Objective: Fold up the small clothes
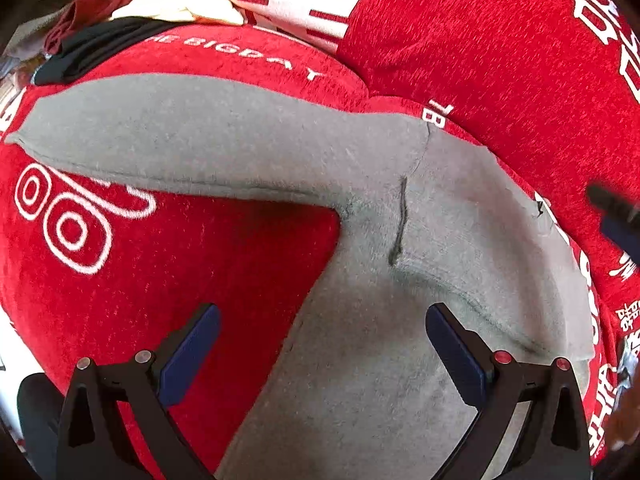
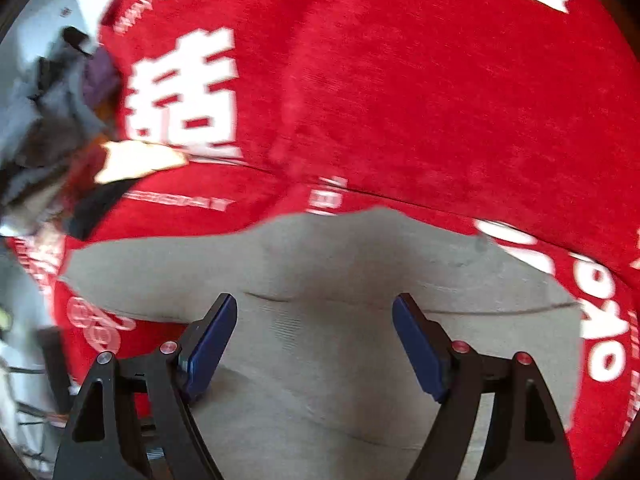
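Observation:
A small grey garment [image 1: 360, 280] lies spread on a red cloth with white print [image 1: 480, 60]. One long part stretches left and the body runs toward me. A dark seam line marks its middle. My left gripper [image 1: 322, 320] is open just above the garment's body, holding nothing. In the right wrist view the same grey garment [image 2: 340, 264] lies below my right gripper [image 2: 314, 312], which is open and empty over it. The right gripper's dark finger shows at the right edge of the left wrist view [image 1: 616, 208].
A pile of other clothes, dark red, black and cream [image 1: 132, 12], lies at the far left of the red cloth. In the right wrist view this pile [image 2: 60, 120] sits at the left, blurred. The red cloth [image 2: 400, 80] covers the whole surface.

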